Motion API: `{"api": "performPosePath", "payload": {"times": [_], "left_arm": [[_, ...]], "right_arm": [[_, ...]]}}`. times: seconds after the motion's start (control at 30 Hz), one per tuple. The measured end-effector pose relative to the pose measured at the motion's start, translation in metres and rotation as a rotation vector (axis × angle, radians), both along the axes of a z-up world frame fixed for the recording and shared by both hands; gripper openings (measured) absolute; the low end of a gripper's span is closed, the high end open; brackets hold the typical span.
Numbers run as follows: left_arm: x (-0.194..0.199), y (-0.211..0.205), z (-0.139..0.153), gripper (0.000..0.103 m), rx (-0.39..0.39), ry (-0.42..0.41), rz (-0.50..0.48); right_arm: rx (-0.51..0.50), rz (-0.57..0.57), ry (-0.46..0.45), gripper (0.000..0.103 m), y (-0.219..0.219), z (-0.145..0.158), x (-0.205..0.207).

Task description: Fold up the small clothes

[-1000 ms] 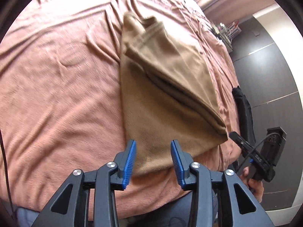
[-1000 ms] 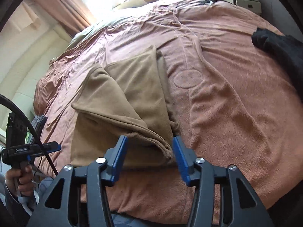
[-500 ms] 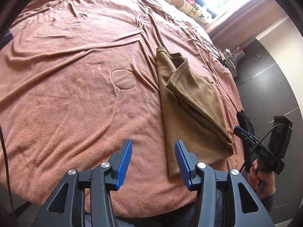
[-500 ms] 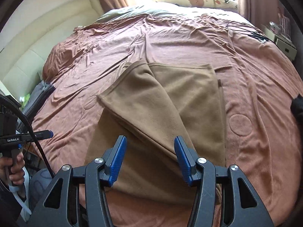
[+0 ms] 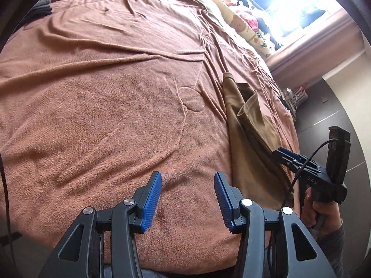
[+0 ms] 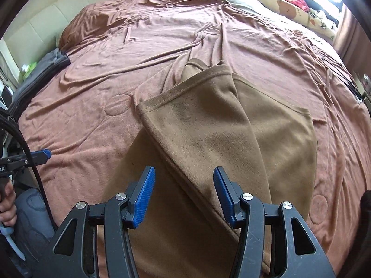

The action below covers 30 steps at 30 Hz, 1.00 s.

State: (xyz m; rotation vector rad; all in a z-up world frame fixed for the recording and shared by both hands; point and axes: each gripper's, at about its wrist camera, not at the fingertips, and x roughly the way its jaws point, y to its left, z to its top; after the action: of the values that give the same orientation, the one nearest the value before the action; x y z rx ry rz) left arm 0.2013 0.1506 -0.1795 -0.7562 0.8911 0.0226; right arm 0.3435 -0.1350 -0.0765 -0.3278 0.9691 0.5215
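A: Left wrist view: mostly bed point(image 5: 97, 106), spread with a wrinkled rust-brown blanket point(image 5: 116, 139), round stitched patch near the middle. And on the right wrist view?

B: Same bed, same blanket, but filled largely by the tan garment point(image 6: 208, 143). Lying flat on the blanket, one flap folded diagonally over the rest, hem edge running down toward the near side.

A: Seen here too, off to the right, narrow and foreshortened. Patterned pillows point(image 5: 245, 27) at the far end under a bright window.

B: Grey folded pile point(image 6: 39, 74) at the bed's left edge.

A: Now the left hand-held gripper point(image 5: 187, 197): jaws just been opening, standing apart, nothing between the blue pads, only bare blanket beneath. Beside the garment, not over it.

B: Right hand-held gripper point(image 6: 184, 192): released as well, jaws apart, hovering above the garment's near part, pads not pressing on cloth. A hand point(image 6: 5, 206) on the other handle at far left.
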Motion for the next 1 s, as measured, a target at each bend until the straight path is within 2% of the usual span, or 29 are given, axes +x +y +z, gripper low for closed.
{"api": "performPosePath", "payload": {"times": [0.17, 0.23, 0.3, 0.33, 0.37, 0.43, 0.77, 1.0], "left_arm": [[-0.004, 0.007, 0.000, 0.049, 0.006, -0.015, 0.040], [-0.005, 0.007, 0.004, 0.049, 0.045, -0.030, 0.062], [-0.006, 0.006, 0.008, 0.049, 0.089, -0.041, 0.079], [-0.006, 0.006, 0.008, 0.049, 0.095, -0.040, 0.077], [-0.006, 0.006, 0.007, 0.049, 0.091, -0.037, 0.075], [-0.006, 0.009, 0.005, 0.049, 0.086, -0.028, 0.087], [-0.005, 0.011, 0.005, 0.049, 0.088, -0.036, 0.095], [-0.005, 0.014, 0.003, 0.049, 0.074, -0.030, 0.105]], "right_arm": [[-0.095, 0.057, -0.018, 0.050, 0.023, -0.012, 0.013], [-0.135, 0.079, -0.034, 0.049, 0.031, -0.016, 0.016], [-0.155, 0.102, -0.045, 0.037, 0.037, -0.018, 0.018], [-0.154, 0.111, -0.046, 0.021, 0.038, -0.018, 0.017], [-0.149, 0.113, -0.049, 0.012, 0.038, -0.018, 0.017], [-0.131, 0.106, -0.058, 0.006, 0.035, -0.013, 0.019], [0.004, 0.055, -0.076, 0.004, -0.001, 0.014, 0.030], [0.081, -0.046, -0.098, 0.004, -0.044, 0.029, 0.045]]}}
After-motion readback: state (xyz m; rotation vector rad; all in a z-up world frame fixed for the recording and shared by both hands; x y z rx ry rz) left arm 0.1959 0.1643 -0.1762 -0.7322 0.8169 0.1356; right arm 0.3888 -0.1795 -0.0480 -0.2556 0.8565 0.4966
